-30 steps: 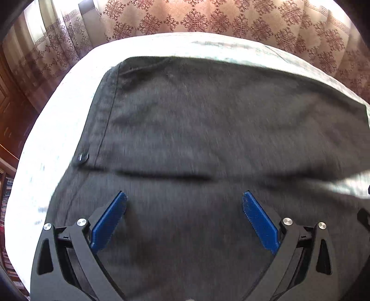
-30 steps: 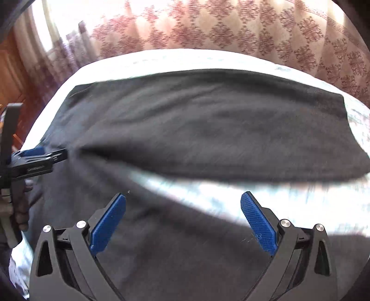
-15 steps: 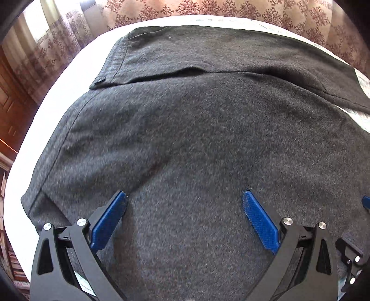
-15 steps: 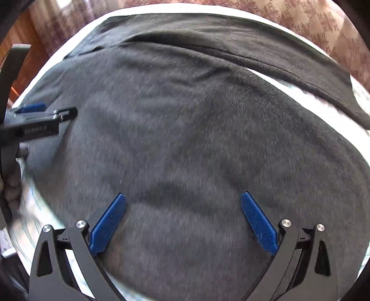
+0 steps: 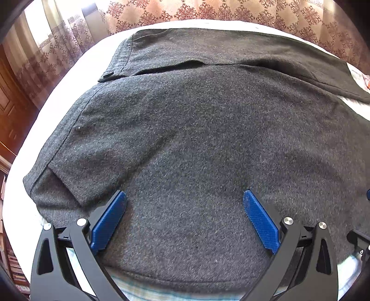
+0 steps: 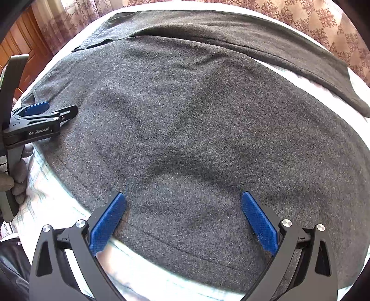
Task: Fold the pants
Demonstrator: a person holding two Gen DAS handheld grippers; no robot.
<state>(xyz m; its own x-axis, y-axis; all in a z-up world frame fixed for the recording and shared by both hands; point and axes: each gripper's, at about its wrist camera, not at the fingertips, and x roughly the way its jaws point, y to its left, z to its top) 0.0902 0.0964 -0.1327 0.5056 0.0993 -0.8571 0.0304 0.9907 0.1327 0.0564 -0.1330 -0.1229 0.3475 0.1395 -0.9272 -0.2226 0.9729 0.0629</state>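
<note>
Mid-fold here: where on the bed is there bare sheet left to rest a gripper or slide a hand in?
The pants cover most of the bed. Bare sheet remains as a strip along their left edge, a band beyond the waistband by the curtain, the near edge under the right gripper, and a wedge between the legs at right. The near-left corner, by the left gripper, is crowded.

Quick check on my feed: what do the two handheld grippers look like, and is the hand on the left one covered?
Both the left gripper and right gripper have black skeletal frames, silver pivot screws and textured blue finger pads. The left one's side reads "GenRobot.AI" in white. The hand holding it wears a grey glove.
</note>
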